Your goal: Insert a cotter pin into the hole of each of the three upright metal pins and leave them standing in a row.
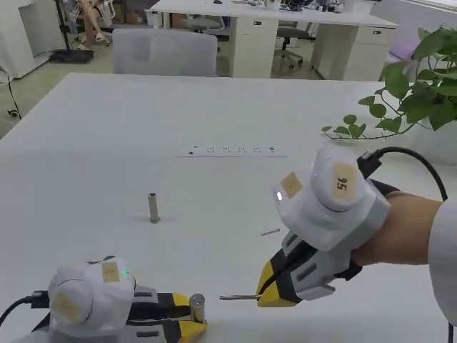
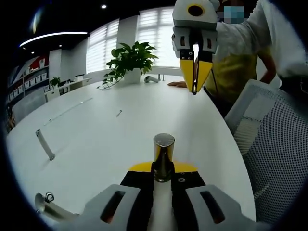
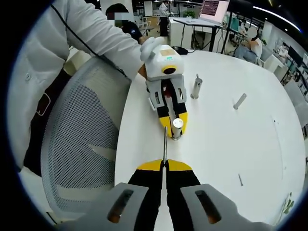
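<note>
Left gripper point(image 1: 191, 316) grips a pin point(image 1: 196, 306) upright at the near edge. Right gripper point(image 1: 261, 296) pinches a cotter point(image 1: 239, 296), whose tip is just right of the pin, possibly touching. Second pin point(image 1: 153, 207) stands farther off.

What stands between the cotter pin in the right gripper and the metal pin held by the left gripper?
Nothing visible does. The cotter pin in the right gripper points at the metal pin in the left gripper; only bare table lies between its tip and that pin.
</note>
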`<state>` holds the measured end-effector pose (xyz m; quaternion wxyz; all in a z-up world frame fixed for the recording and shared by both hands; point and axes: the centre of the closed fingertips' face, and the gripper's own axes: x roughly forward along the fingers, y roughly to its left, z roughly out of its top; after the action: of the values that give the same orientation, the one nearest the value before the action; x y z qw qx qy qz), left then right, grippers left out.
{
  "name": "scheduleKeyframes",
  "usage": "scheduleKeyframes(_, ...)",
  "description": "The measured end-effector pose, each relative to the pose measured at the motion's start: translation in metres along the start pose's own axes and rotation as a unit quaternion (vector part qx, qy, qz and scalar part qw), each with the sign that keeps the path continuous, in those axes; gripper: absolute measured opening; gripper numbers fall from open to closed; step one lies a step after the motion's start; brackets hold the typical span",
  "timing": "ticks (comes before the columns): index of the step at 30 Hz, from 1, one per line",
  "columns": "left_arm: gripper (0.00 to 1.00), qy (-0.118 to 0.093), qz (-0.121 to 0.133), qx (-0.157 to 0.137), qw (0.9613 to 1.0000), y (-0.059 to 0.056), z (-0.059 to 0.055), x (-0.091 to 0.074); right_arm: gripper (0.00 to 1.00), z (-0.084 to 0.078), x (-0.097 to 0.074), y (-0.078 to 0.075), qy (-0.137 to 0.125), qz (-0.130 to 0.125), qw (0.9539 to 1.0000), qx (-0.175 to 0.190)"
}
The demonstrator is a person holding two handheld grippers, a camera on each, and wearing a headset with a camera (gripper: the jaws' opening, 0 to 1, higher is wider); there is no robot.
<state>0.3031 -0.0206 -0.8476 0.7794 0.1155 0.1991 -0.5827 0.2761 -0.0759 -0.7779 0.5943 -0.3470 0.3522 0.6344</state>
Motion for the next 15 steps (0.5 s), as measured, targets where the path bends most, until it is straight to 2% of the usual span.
scheduleKeyframes(7, 0.1, -0.002, -0.029, 0.008, 0.9996, 0.0, 0.0, 0.0, 0.02, -0.007, 0.013, -0.005, 0.003, -0.006, 0.9999, 0.009)
scheduleKeyframes(15, 0.1, -0.005, -0.049, 0.018, 0.9986, 0.0, 0.0, 0.0, 0.02, -0.011, 0.027, -0.017, -0.002, -0.016, 0.9997, 0.019)
